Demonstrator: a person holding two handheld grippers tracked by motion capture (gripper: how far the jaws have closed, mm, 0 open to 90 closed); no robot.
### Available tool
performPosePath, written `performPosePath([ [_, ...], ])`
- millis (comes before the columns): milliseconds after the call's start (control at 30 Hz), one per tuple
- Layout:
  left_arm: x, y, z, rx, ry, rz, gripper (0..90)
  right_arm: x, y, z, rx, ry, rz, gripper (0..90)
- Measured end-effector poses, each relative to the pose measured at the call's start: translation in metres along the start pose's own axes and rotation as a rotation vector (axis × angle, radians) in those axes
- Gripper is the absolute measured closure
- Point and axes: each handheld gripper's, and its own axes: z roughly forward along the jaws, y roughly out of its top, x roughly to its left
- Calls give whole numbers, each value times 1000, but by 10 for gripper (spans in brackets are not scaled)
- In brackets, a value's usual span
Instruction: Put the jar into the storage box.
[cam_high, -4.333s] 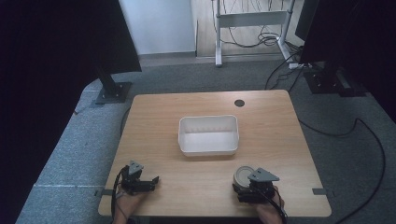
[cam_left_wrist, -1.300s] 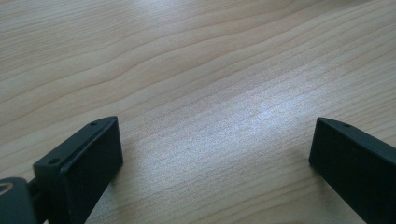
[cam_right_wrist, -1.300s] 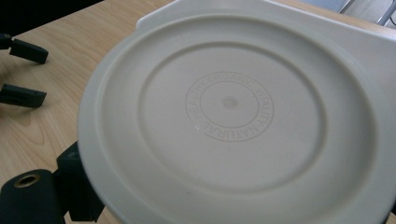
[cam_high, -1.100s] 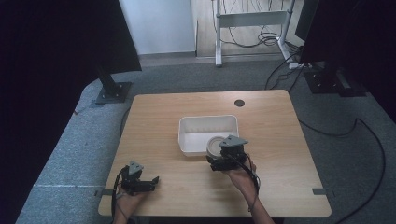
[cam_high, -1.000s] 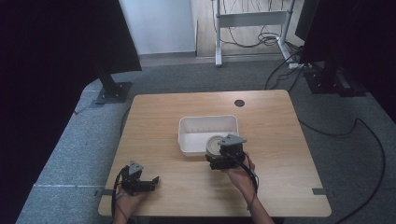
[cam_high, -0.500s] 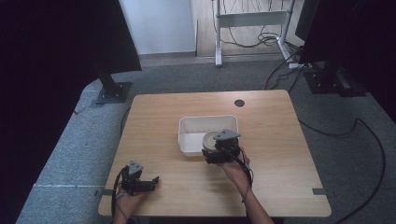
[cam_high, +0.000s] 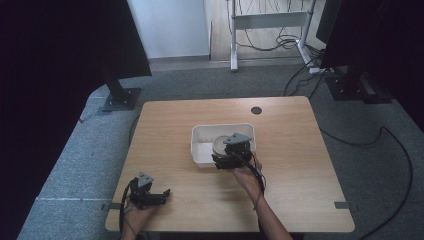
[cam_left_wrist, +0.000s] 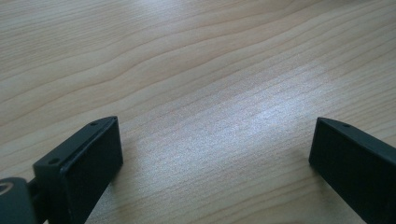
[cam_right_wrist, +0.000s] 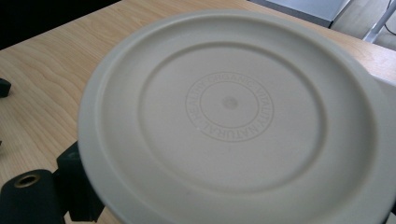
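Two grippers work here, and the white rectangular plastic tub (cam_high: 200, 148) mid-table is the landmark. Well left and nearer the person than the tub, the left gripper (cam_high: 152, 196) rests on the light wooden table (cam_high: 165, 130), jaws spread wide with nothing between them. At the tub's near right corner, the right gripper (cam_high: 226, 159) grips a round cream plastic plate (cam_right_wrist: 233, 121) by its rim, above the tub's interior. The plate looks light, rigid and smooth, so an edge pinch may slip. The tub looks otherwise empty.

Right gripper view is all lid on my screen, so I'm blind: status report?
Right gripper shut on round cream lid, over white bin. Left gripper open, resting low on table. Nothing in the way.
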Motion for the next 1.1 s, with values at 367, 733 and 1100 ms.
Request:
performPosePath([
  [367,0,0,0,1,-1,-2,23,-3,0,18,7,-7,5,92],
  [733,0,0,0,0,-1,-2,23,-1,5,35,17,-8,-7,92],
  [1100,0,0,0,1,-1,-2,23,-1,5,53,37,-13,0,92],
])
